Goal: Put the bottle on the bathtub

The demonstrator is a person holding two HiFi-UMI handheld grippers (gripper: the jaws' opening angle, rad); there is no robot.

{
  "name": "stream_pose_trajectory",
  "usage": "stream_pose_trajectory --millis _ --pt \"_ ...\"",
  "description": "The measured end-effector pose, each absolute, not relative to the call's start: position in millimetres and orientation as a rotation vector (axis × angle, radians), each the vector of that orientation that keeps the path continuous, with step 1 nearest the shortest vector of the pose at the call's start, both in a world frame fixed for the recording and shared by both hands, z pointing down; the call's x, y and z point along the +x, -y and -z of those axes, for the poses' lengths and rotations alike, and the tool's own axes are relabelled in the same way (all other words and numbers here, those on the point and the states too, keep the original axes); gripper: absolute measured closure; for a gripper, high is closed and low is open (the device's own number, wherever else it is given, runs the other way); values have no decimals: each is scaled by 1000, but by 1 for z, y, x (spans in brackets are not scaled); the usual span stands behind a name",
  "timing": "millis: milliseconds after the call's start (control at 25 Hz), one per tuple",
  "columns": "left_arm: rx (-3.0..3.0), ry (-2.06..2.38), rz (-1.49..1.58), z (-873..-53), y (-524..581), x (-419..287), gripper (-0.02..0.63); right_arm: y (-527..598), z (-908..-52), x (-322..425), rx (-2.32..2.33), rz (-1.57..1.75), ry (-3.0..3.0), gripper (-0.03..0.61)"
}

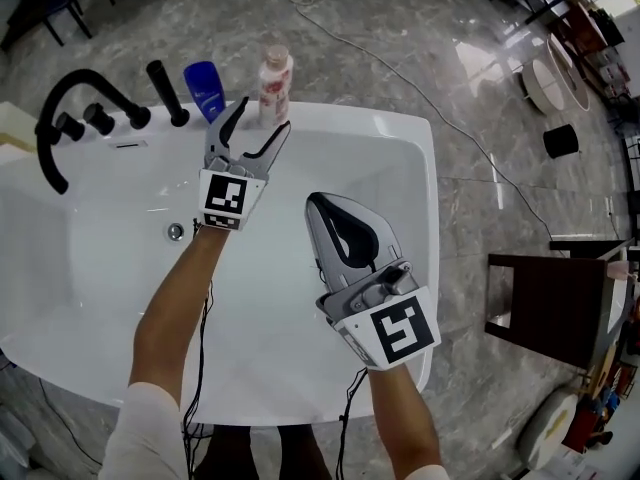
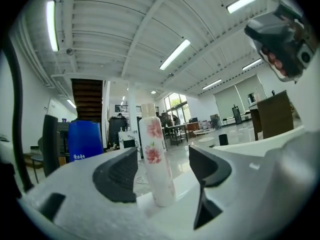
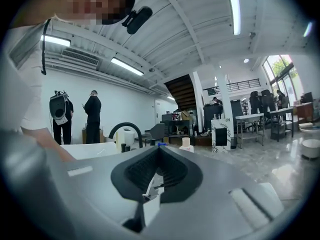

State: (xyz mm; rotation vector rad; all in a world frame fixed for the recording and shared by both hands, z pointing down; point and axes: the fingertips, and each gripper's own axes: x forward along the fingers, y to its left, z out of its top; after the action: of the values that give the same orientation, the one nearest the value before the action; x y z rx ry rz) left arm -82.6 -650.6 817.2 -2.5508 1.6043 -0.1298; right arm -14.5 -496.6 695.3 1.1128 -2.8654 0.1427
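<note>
The floral bottle (image 1: 275,83) is standing upright on the bathtub (image 1: 405,133) rim beside a blue bottle (image 1: 205,90). The left gripper (image 1: 263,115) is flanking it with jaws spread, seemingly not touching it, as a release would leave them. The right gripper (image 1: 318,203) is idling over the basin, clenched and empty.

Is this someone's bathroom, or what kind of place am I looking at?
Probably not a home bathroom; more likely an open hall or workspace. The white bathtub with its black faucet stands on a marble floor, while desks and chairs, a staircase and strip lights fill the room behind.
</note>
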Motion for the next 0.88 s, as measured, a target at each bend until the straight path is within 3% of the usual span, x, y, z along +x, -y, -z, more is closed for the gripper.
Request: stream_pose_trajectory --millis 400,880 --pt "-2659 -1603 -87 -708 489 -70 288 443 -609 -6 1208 -134 2863 569" --pt "-2744 -1619 -72 -588 375 -45 288 361 -531 40 1219 -257 2842 569"
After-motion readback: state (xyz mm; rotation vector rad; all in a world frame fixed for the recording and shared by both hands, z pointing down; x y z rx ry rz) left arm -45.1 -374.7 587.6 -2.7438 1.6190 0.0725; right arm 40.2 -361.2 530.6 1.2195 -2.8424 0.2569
